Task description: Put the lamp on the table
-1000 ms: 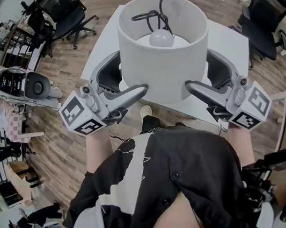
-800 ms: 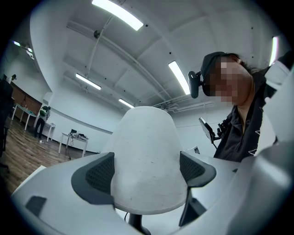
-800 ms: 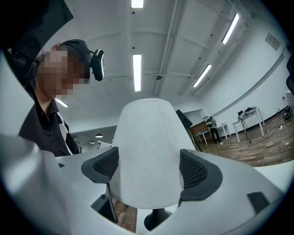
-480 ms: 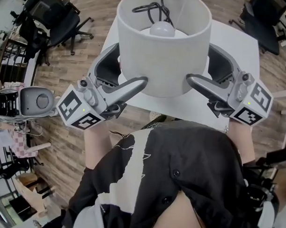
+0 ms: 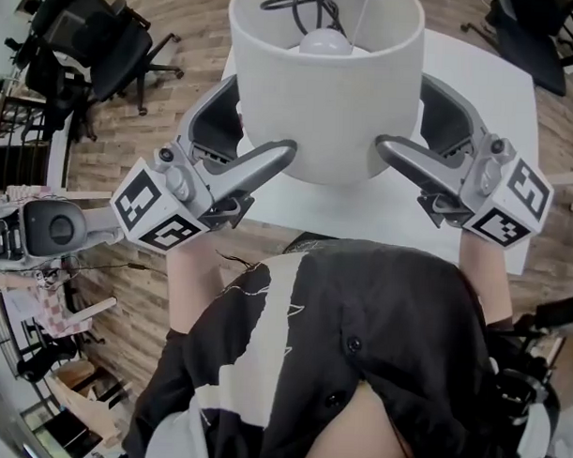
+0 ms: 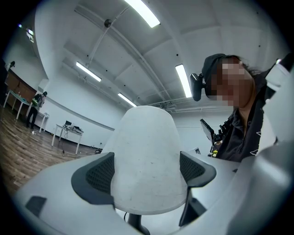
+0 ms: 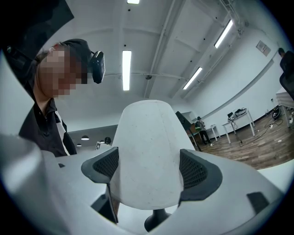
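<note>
Both the left gripper [image 5: 262, 117] and the right gripper [image 5: 403, 113] clamp the shade of the lamp [image 5: 324, 93], upper centre over the white table [image 5: 479, 99]; the carry looks nearly done, and next it needs lowering level until the base sits.

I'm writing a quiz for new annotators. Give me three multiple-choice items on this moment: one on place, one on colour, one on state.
1. What lies below the lampshade in the head view? A) white table B) bed C) sofa
2. The lampshade's colour? A) red B) white C) black
3. The left tongs are: A) open, empty B) gripping a cup C) shut on the lampshade
Answers: 1 A, tabletop shows around it; 2 B, plainly white; 3 C, both jaws press its sides.
</note>
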Motion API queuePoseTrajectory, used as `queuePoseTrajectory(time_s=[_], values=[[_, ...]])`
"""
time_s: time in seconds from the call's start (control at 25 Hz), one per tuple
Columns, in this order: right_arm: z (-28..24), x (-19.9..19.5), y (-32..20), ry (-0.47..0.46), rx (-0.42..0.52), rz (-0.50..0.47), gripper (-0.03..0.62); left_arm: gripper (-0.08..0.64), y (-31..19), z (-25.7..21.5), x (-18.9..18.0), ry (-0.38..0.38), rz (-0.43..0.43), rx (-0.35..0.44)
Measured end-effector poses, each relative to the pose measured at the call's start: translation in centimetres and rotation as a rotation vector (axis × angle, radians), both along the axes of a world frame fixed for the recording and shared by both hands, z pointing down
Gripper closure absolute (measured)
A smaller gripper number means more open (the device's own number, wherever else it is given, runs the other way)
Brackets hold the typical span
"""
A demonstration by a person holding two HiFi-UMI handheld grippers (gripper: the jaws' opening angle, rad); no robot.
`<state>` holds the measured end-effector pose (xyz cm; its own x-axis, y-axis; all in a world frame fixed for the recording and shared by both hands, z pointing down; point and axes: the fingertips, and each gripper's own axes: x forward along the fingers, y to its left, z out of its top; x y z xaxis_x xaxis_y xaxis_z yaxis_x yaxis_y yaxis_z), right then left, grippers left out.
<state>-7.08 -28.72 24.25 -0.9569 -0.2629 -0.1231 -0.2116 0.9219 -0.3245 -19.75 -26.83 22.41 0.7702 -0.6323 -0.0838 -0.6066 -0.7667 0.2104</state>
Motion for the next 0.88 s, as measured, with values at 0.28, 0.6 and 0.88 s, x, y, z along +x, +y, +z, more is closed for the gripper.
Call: queuePoseTrajectory(time_s=[0.28, 0.6, 0.88], values=[[2.2, -2.0, -0.8, 0.025, -0.021, 0.052, 0.175, 0.120, -1.5, 2.4, -2.0, 0.003, 0.051, -0.024], [3.3, -4.4, -1.2, 0.055, -0.039, 0.080, 0.175, 0.120, -2.2, 3.9, -4.4, 0.031, 0.075, -0.035], [3.8, -6.2, -1.2, 0.083, -0.046, 0.068, 0.175, 0.120, -2.2, 4.2, -6.2, 0.024, 0.071, -0.031]])
